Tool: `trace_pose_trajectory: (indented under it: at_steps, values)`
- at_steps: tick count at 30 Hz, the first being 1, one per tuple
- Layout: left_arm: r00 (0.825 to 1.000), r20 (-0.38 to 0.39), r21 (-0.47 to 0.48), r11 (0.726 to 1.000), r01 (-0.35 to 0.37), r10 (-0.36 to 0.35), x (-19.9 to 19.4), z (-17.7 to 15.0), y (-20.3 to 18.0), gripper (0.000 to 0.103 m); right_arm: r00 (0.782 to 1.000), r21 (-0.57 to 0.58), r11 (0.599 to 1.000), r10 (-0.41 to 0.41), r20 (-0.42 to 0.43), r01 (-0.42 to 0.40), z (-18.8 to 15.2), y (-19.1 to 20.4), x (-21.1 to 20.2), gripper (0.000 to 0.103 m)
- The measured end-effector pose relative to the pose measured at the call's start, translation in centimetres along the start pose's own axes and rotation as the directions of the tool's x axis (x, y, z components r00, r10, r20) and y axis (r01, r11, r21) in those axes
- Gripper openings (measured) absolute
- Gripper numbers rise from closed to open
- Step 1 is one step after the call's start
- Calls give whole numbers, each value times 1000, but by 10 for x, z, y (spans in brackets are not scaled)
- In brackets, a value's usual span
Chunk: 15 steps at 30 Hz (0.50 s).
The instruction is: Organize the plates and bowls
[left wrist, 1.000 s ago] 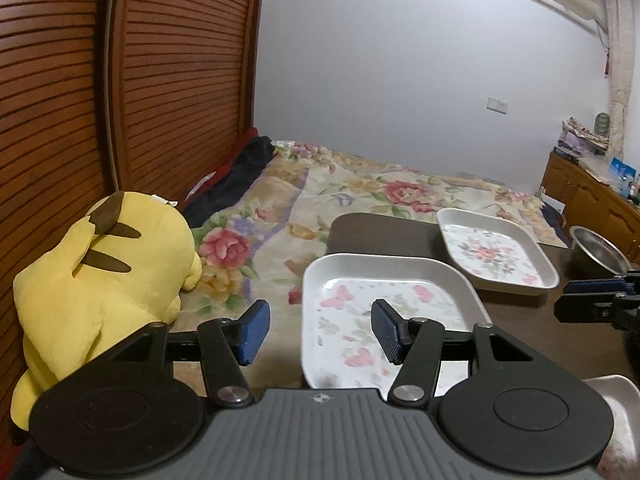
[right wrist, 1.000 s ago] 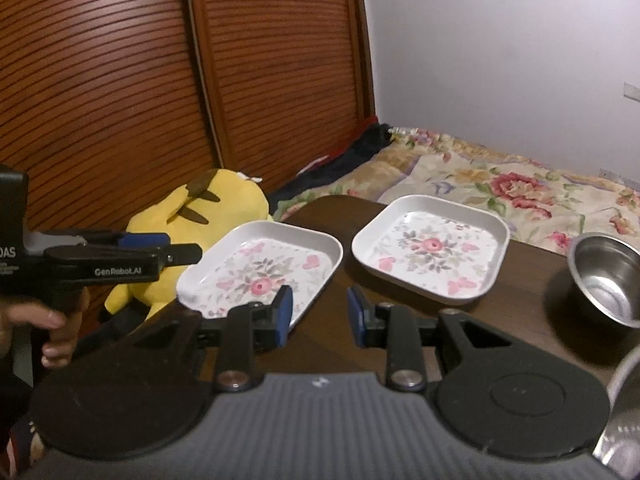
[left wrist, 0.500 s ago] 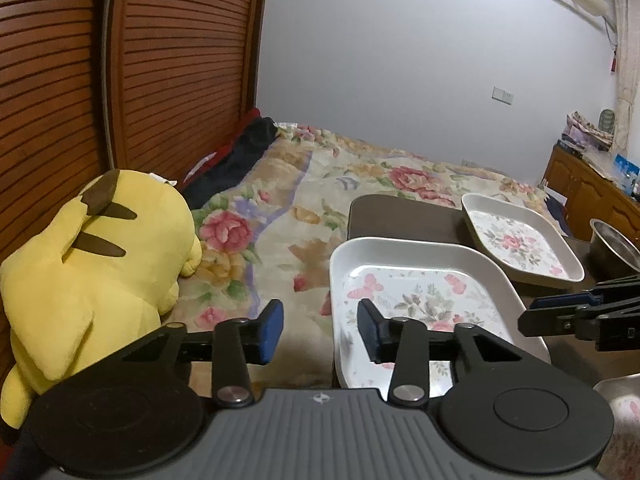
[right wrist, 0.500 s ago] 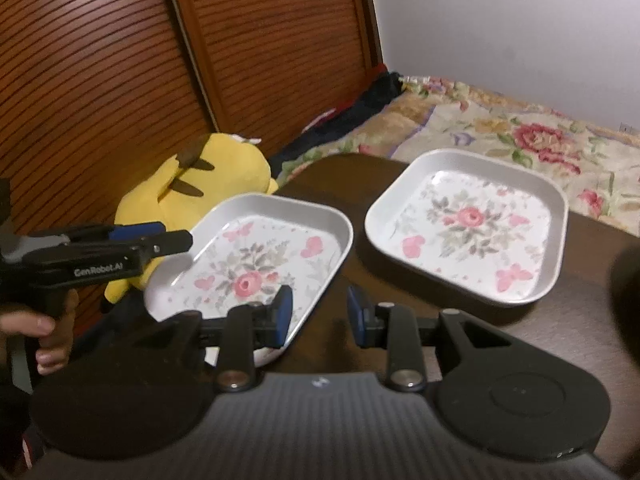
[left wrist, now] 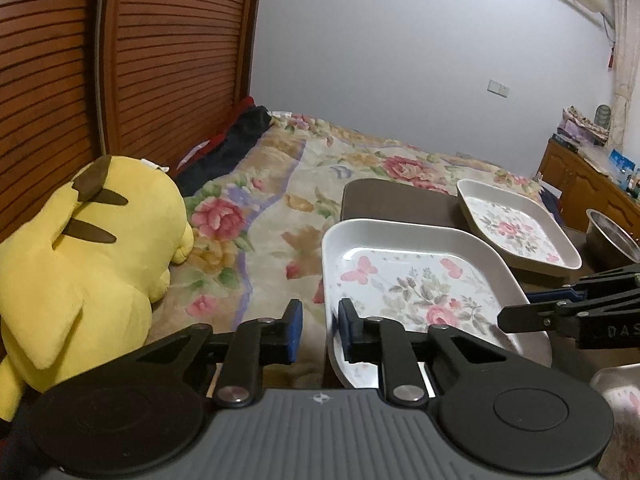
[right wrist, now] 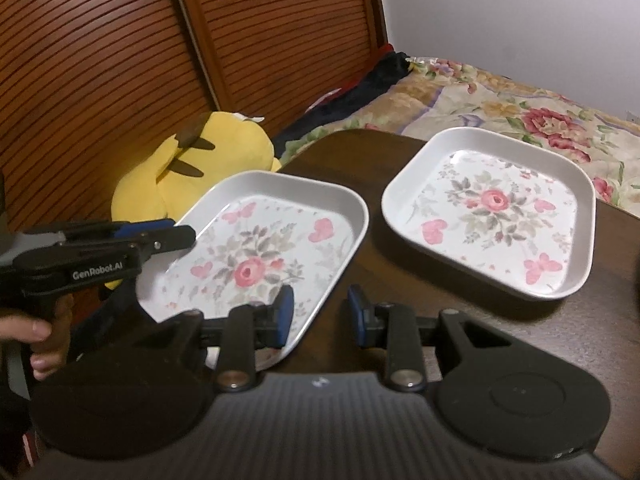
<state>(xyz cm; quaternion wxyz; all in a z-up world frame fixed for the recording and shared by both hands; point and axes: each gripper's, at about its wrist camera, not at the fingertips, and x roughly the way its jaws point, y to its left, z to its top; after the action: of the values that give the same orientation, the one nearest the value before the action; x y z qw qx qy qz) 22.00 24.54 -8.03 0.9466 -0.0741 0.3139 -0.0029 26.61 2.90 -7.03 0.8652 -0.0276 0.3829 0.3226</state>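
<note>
Two white square plates with flower prints lie on a dark table (right wrist: 360,152). On the near plate (left wrist: 416,292) (right wrist: 260,256), my left gripper (left wrist: 320,330) (right wrist: 188,236) straddles the left rim. Its jaws are closing: the right pad sits against the inner wall and a sliver of gap shows at the left pad. My right gripper (right wrist: 320,316) (left wrist: 516,308) straddles the same plate's opposite rim. Its jaws are also closing, with the left pad over the plate's floor and the right pad over the table. The far plate (left wrist: 516,228) (right wrist: 492,208) lies untouched. A steel bowl (left wrist: 612,236) stands at the right.
A yellow plush toy (left wrist: 92,248) lies on the flowered bedspread (left wrist: 256,216) left of the table, below a slatted wooden wall (left wrist: 160,60). Another flowered dish (left wrist: 616,396) shows at the lower right. A person's hand (right wrist: 36,332) holds the left gripper. A wooden cabinet (left wrist: 580,184) stands far right.
The left jaws have narrowed a lot around the near plate's left rim. Both grippers have sunk and closed in on that plate. The bowl has left the right wrist view.
</note>
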Motion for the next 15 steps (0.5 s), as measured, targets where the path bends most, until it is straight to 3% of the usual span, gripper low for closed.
trace_pose_trajectory:
  at_steps: [2,15]
  values:
    - [1000,-6,-12,1000,21,-21,0,-1,0,11,1000,-3,1000,5,-6,-5,1,0,1,24]
    - [1000,1,7,1000,-2,2,-9,-1,-5,10,1000,-3,1000,12,-6,-12,-1,2,2,17]
